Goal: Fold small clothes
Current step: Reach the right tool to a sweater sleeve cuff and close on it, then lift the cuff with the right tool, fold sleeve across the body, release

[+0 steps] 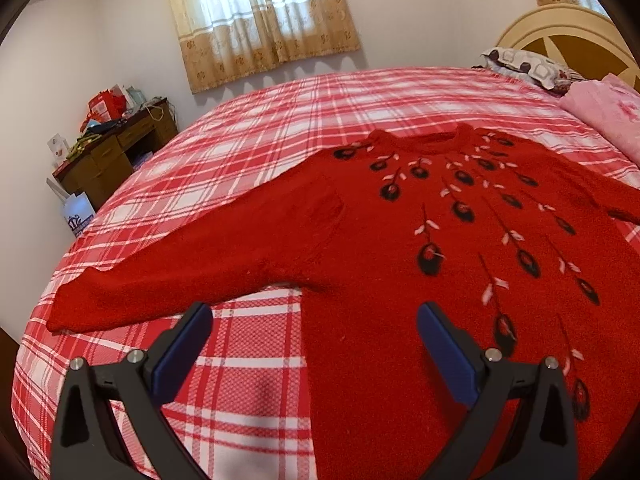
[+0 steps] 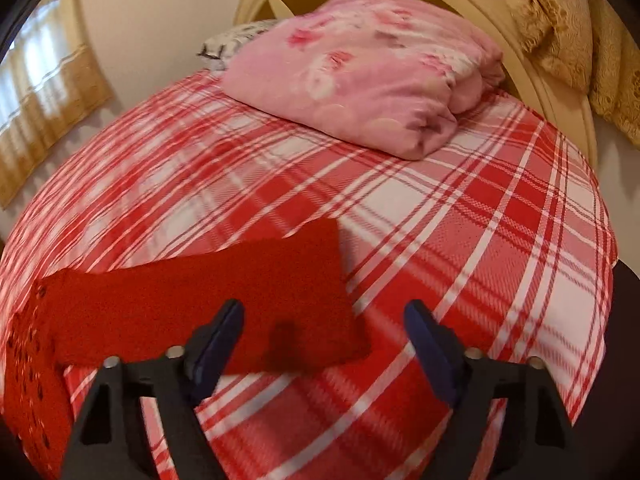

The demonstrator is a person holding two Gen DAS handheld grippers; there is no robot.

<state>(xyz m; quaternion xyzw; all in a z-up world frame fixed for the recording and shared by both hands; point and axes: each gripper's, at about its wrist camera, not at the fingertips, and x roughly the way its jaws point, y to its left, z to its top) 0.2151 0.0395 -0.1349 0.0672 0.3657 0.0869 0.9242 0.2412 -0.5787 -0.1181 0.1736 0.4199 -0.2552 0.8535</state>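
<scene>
Red knit sweater (image 1: 400, 240) lies flat across the frame's centre on the plaid bed (image 1: 240, 128); both my left fingers (image 1: 314, 326) and right fingers (image 2: 324, 322) spread apart, empty. I'd pinch each sleeve cuff (image 2: 320, 304) squarely, then fold inward.

Fuzzy knit sweater (image 1: 400, 280), woven plaid bedsheet (image 1: 248, 380)
</scene>
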